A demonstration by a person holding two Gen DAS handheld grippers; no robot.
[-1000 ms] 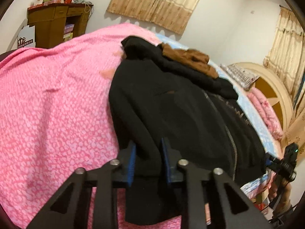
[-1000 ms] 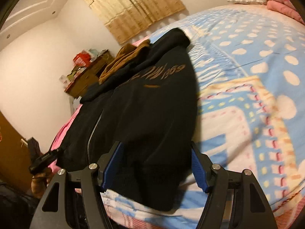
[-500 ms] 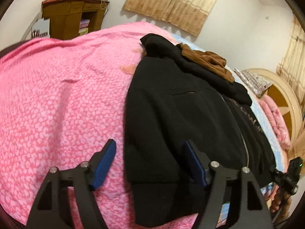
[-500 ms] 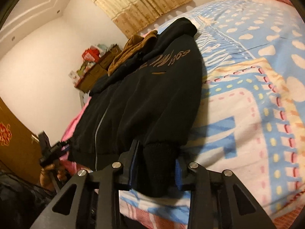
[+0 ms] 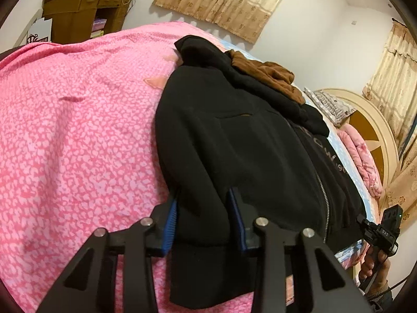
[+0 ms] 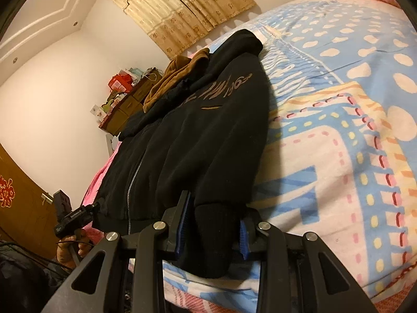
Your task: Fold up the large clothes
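On a bed in a curtained bedroom, a black zip-up jacket (image 5: 250,151) is lying face up with its long axis running straight away from both cameras, hem and cuffs at the near edge, hood (image 5: 200,49) at the far end; a brown garment (image 5: 265,75) is lying bunched across its collar; the left half of the jacket is resting on a pink patterned cover (image 5: 78,130), the right half on a blue and yellow patterned sheet (image 6: 338,130). The left hand-held gripper (image 5: 203,221) is closing narrowly on the left sleeve (image 5: 206,208) just above the ribbed cuff, which is hanging off the edge of the bed; the right hand-held gripper (image 6: 213,224) is likewise pinching the right sleeve cuff (image 6: 219,234), blue pads pressing the knit on both sides. Each tool is sitting at its own side's near corner, equally close to the garment, with the zip (image 6: 133,180) running between them and all the cloth lying ahead; any fold from here appears to be a matter of carrying the sleeves inward toward the zip or forward along the body toward the hood. A wooden cabinet (image 5: 75,13) is standing beyond the bed; pillows (image 5: 331,101) are lying at the headboard (image 5: 372,127).
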